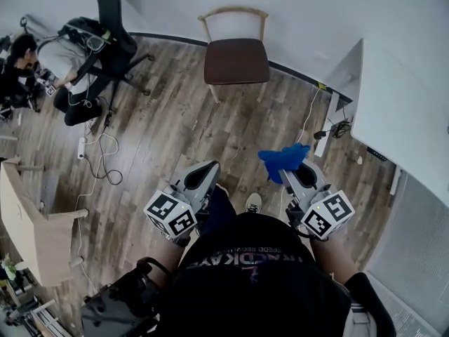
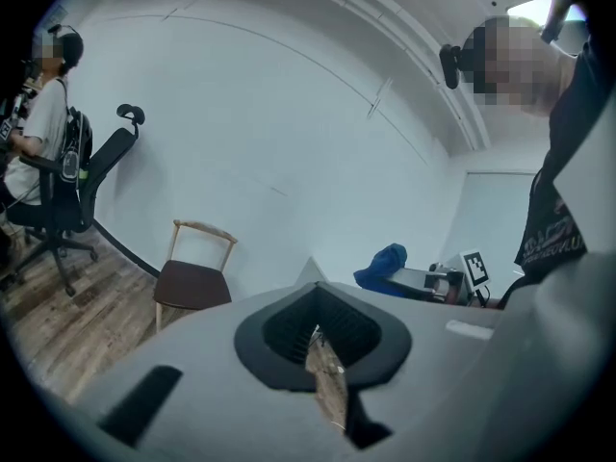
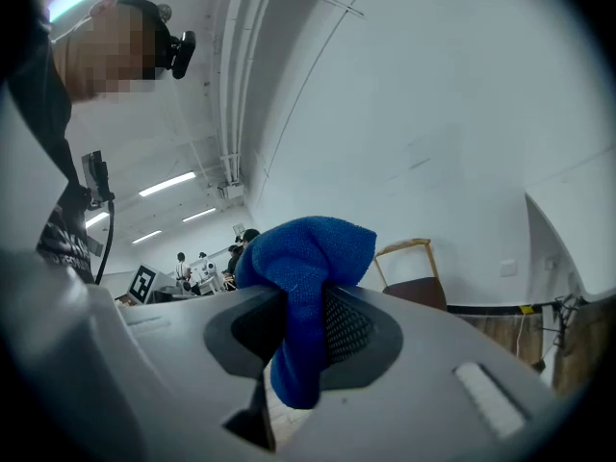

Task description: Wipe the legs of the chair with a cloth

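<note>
Right gripper (image 1: 293, 171): jaws clamped on the blue cloth (image 3: 306, 282).
Left gripper (image 1: 202, 175): jaws together, nothing between.
Chair (image 1: 236, 56): far, by the wall, well apart from both grippers.
Legs (image 1: 212, 95): upright, ahead and slightly left of the cloth.

We record bright, even, diffuse indoor light in all three views. In the head view the floor (image 1: 175, 132) carries only a faint, soft shadow beneath the chair (image 1: 236, 60), and the white surface (image 1: 400, 111) at far right is close to overexposed. In the right gripper view the sources show as ceiling strip lights (image 3: 173, 183) at far left, with slight bloom. Both gripper views are strongly fisheye: wall lines bow and the corners go black. The near bodies of the left gripper (image 2: 314, 333) and right gripper (image 3: 303, 308) are soft, while the cloth (image 3: 313, 248) is sharper.
</note>
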A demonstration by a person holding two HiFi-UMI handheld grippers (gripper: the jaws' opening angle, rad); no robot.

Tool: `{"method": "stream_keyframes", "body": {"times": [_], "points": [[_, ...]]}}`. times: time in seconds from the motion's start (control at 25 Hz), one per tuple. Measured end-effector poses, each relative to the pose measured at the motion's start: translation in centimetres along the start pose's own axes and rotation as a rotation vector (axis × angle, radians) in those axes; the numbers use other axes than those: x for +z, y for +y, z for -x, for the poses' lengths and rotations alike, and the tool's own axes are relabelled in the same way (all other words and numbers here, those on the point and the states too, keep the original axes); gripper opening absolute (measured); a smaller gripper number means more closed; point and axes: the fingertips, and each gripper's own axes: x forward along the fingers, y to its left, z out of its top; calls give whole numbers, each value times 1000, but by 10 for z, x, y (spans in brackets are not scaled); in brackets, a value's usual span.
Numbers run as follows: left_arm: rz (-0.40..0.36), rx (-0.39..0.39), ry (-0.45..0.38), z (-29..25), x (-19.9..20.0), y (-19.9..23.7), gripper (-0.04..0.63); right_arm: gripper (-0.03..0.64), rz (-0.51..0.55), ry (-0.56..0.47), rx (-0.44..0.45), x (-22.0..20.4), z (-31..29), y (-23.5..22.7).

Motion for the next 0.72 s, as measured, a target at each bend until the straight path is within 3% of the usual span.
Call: {"method": "stream_keyframes", "body": {"times": [0.28,0.72], "points": [[-1,-27,46,-5,-30,-35,5,87,-43,45,46,-32,23,9],[-10,-25,54,-20,-43,-59,5,87,-43,43,81,-33,44,1]]}}
